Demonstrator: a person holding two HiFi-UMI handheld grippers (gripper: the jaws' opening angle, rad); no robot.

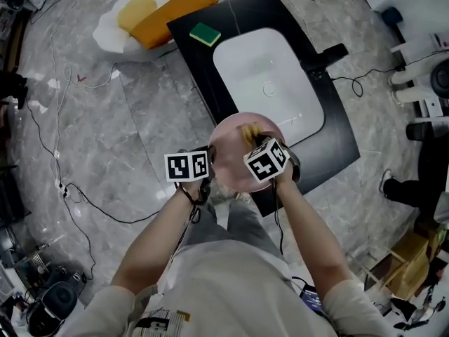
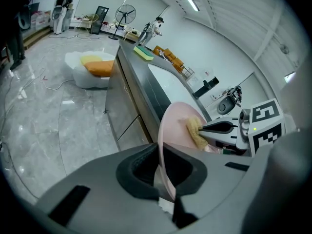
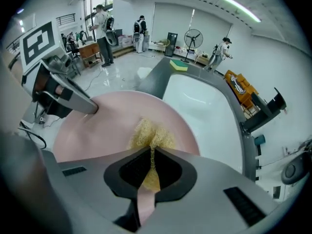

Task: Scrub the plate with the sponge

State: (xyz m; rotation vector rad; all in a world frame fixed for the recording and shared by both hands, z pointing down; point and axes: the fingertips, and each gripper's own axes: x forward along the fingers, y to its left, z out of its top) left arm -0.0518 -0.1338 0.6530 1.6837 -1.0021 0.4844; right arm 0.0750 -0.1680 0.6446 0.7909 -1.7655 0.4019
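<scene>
left tongs (image 2: 163, 172): shut tight on the rim of the pink plate (image 2: 179, 123), carrying it alone
right tongs (image 3: 152, 165): pinched on the sponge (image 3: 151, 133), a yellow fibrous pad, pressed onto the plate face
plate location: held in the air, face up, over the near edge of the black counter (image 1: 252, 11), just in front of the white sink (image 1: 270, 83)
progress: scrubbing looks under way; no foam or dirt shows, so cleaned share unclear; rest of face and rim probably left
around: green sponge (image 1: 205, 34) on far counter corner, black faucet (image 1: 324, 56) beside sink, white cushion (image 1: 112, 30) and cables (image 1: 70, 188) on floor, people (image 3: 102, 28) far back
in the way: nothing between sponge and plate; left tongs cover a bit of rim, likely needs a regrip
</scene>
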